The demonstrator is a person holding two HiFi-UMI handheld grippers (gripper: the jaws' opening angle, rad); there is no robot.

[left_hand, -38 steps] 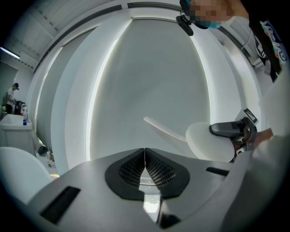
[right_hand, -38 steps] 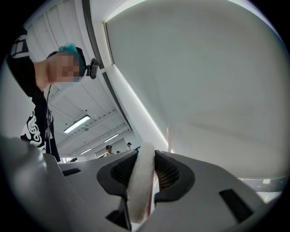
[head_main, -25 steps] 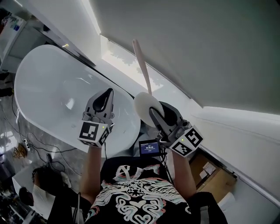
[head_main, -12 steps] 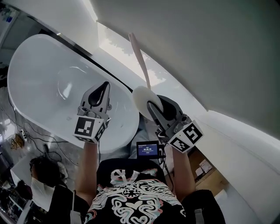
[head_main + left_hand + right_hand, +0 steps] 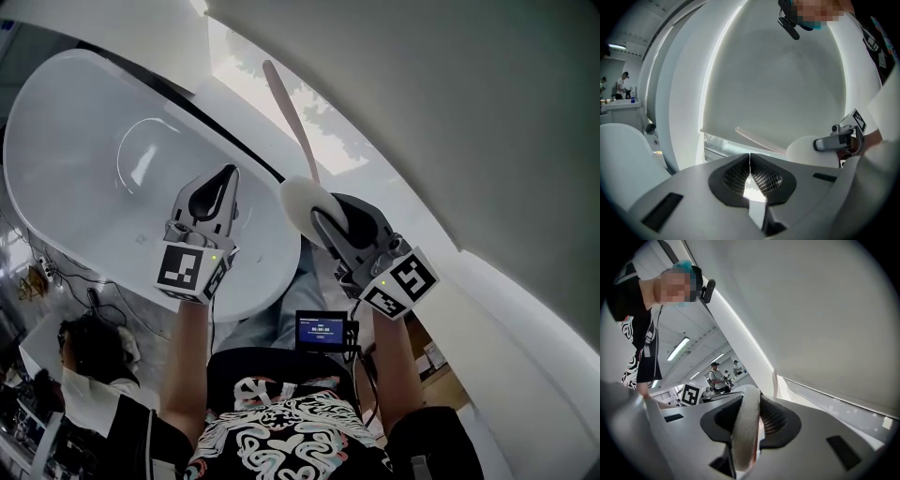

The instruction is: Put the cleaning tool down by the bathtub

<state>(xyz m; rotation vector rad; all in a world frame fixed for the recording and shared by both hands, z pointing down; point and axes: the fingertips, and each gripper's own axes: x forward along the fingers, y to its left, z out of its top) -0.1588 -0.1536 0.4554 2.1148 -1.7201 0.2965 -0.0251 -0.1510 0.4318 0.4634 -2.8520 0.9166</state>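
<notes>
Cleaning tool (image 5: 300, 201): white pad head clamped edge-on between right gripper (image 5: 323, 223) jaws, pale handle slanting away, held beside near end of white bathtub (image 5: 84, 159). Left gripper (image 5: 223, 187): jaws together, empty, over tub rim

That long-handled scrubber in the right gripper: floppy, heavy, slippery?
Probably light: the right gripper holds the scrubber by its pad alone. The pad looks soft where the jaws pinch it, so it may squash and twist. The handle juts out straight, unsupported, so likely stiff, though its length could lever it loose.
</notes>
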